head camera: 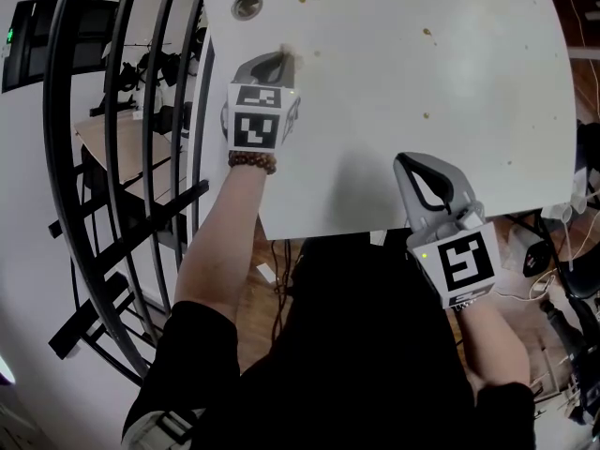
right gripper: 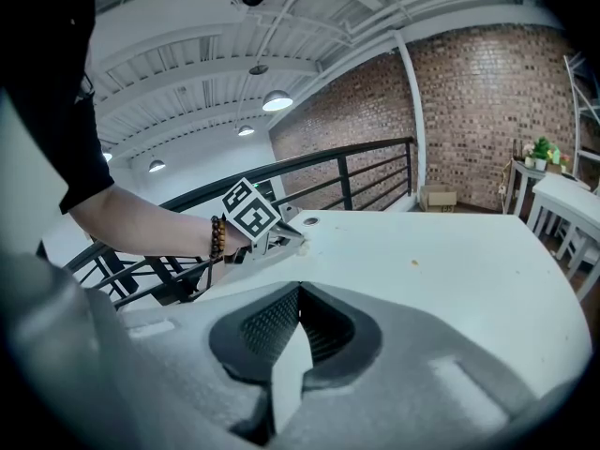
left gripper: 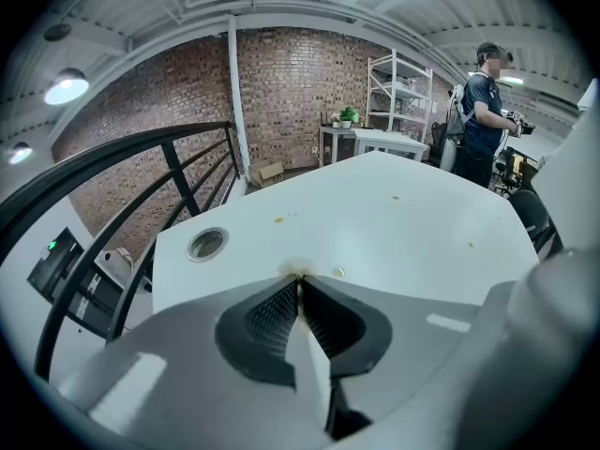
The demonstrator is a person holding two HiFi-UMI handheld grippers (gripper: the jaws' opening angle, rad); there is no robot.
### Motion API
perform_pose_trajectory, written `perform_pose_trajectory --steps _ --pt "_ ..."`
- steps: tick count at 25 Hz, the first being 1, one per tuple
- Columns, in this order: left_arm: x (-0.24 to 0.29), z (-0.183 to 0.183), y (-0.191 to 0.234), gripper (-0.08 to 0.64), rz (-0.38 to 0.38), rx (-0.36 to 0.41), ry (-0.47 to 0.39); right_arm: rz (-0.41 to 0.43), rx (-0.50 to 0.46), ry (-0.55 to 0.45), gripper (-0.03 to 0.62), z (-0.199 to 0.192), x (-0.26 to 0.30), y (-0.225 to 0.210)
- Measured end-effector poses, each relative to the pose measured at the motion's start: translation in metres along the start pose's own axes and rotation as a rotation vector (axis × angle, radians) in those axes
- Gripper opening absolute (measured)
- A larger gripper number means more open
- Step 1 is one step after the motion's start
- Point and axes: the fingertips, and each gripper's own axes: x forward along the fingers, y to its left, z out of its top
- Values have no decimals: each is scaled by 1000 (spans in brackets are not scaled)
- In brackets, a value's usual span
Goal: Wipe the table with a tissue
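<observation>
Item: white tabletop (head camera: pixel 450 82), one.
- Left gripper (head camera: pixel 279 62), one: at the far-left part, jaws nipped on a small crumpled tissue (left gripper: pixel 298 269) that sticks out past the tips and sits on the surface.
- Right gripper (head camera: pixel 409 162), one: at the near edge, jaws pressed together, nothing between them, well apart from the tissue.
- Brown spots, at least four countable: the nearest spot (head camera: pixel 317 54) lies just right of the tissue, the others farther right. The left hand is nearer.
- Round cable grommet (head camera: pixel 247 6), one: far-left corner.
</observation>
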Motion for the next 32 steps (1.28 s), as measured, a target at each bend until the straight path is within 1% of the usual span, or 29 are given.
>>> perform_pose_trajectory --steps 6,11,17,20,32 --pt "10 2 -8 34 -4 20 12 -4 10 -3 -9 -4 -2 -10" --pt "16 4 -19 34 -24 13 26 -9 15 -5 -8 -5 -6 -18" --pt "26 3 -24 34 -27 25 46 -17 31 -4 -8 -7 -9 -27" --pt "29 4 -23 34 -19 35 49 -20 39 -6 -9 -8 -10 -31" --pt "39 14 -39 34 -38 37 56 -28 54 -10 -8 -13 -16 -46"
